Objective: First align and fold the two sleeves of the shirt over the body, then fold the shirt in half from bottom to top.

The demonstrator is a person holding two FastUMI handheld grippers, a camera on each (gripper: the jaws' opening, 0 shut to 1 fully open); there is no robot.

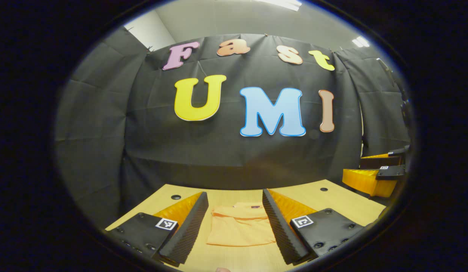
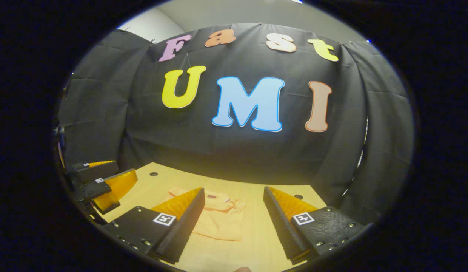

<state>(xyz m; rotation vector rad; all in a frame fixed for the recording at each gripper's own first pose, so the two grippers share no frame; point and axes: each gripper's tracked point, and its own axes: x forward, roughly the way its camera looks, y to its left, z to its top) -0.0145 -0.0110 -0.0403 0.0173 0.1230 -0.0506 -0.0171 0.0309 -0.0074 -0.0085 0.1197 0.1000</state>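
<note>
In the left gripper view we saw the shirt (image 1: 239,226) lying flat on the table (image 1: 332,198). It was orange & already folded into a small neat block, w/ the collar at the far end, toward the black booth wall (image 1: 234,151). It sat in the gap between the two fingers of the left gripper (image 1: 235,223), but the fingers were up above it & not touching it. The left gripper was spread wide w/ nothing in it.

At the right edge of that view we saw the right gripper (image 1: 373,175), off to the side, well apart from the shirt.

In the right gripper view the shirt (image 2: 219,223) was lower left of middle, partly behind the near finger. The collar end looked a bit bumpy there. The right gripper (image 2: 234,223) was spread wide too, w/ nothing held, up above the table (image 2: 256,234).

At the left edge of that view we saw the left gripper (image 2: 102,181), near the table corner. The table had small dark round holes (image 2: 153,174) near the back.
</note>
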